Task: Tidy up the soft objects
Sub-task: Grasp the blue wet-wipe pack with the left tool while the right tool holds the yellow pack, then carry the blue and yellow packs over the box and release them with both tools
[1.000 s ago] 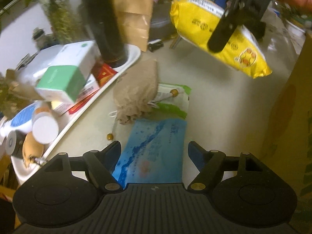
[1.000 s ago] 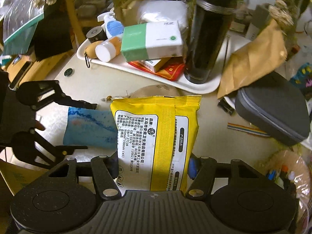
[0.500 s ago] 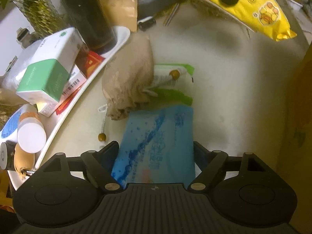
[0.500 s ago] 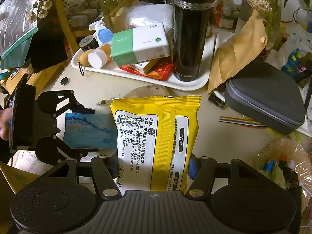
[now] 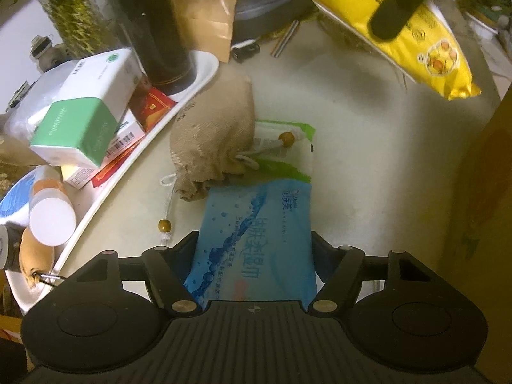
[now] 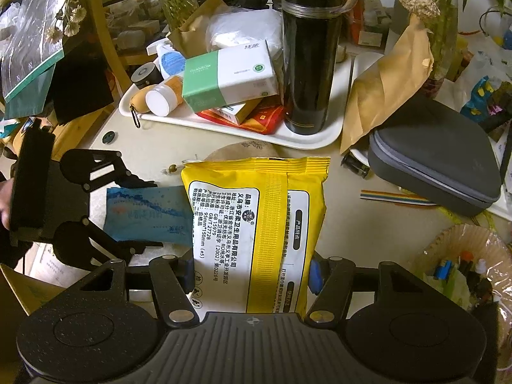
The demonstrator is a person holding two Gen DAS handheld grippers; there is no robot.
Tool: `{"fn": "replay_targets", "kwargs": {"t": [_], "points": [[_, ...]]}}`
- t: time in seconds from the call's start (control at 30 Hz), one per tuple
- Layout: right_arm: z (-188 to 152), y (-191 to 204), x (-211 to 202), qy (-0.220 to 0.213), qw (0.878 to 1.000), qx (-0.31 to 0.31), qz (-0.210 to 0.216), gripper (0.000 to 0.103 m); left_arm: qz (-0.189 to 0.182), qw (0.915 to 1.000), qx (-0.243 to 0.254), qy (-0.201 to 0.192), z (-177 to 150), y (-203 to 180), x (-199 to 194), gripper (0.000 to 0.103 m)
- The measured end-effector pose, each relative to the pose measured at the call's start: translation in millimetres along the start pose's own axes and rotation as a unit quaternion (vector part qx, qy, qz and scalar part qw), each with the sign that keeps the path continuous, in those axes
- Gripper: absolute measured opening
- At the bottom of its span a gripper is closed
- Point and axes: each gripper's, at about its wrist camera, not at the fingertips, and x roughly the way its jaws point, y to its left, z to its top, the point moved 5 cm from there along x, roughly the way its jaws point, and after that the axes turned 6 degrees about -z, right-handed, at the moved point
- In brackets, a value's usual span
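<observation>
My left gripper (image 5: 254, 256) has its fingers on both sides of a blue wet-wipe pack (image 5: 256, 233) lying on the table; the pack fills the gap and looks gripped. It also shows in the right wrist view (image 6: 147, 214) between the left gripper's fingers (image 6: 128, 179). My right gripper (image 6: 252, 272) is shut on a yellow wipe pack (image 6: 256, 224) and holds it above the table; it shows in the left wrist view (image 5: 400, 25) at top right. A tan drawstring pouch (image 5: 214, 140) and a green-white pack (image 5: 284, 147) lie just beyond the blue pack.
A white tray (image 6: 307, 140) holds a black bottle (image 6: 310, 57), a green-white box (image 6: 227, 76) and small containers. A grey zip case (image 6: 438, 156) and a brown paper bag (image 6: 387, 83) lie right. A cardboard box (image 5: 480, 192) stands right of the left gripper.
My left gripper has moved forward over the blue pack and its fingers have closed in against the pack's sides. The right gripper has lifted slightly with the yellow pack.
</observation>
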Motion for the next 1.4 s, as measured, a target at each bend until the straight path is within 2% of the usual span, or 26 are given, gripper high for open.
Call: {"fn": "replay_targets", "kwargs": {"t": [0.3,0.6,0.83,1.1,1.23,1.4], "points": [[-1.7,0.0,-4.6,-0.005,1.0,0.007,0.003,0.065,0.035,0.9993,-0.013,-0.01,1.6,3.2,-34.9,0.069],[-0.6,0.5,-15.8,-0.026,1.0,0.017,0.0,0.065,0.086,0.9913,-0.071,-0.07,6.0,6.3,-76.7,0.068],[6.4,8.2,-35.5,-0.051,0.999,0.014,0.005,0.065,0.109,0.9763,-0.137,-0.127,18.3,1.5,-110.6,0.068],[12.9,17.2,-76.6,-0.09,0.996,0.008,0.004,0.065,0.137,0.9568,-0.174,-0.188,28.7,-17.7,-152.0,0.068],[4.3,22.4,-91.2,-0.097,0.995,0.008,0.0,0.065,0.146,0.9473,-0.198,-0.205,31.5,-28.2,-168.0,0.068],[-14.2,32.1,-105.9,-0.1,0.995,0.003,0.007,0.065,0.139,0.9383,-0.234,-0.213,31.0,-39.6,-188.8,0.068]]}}
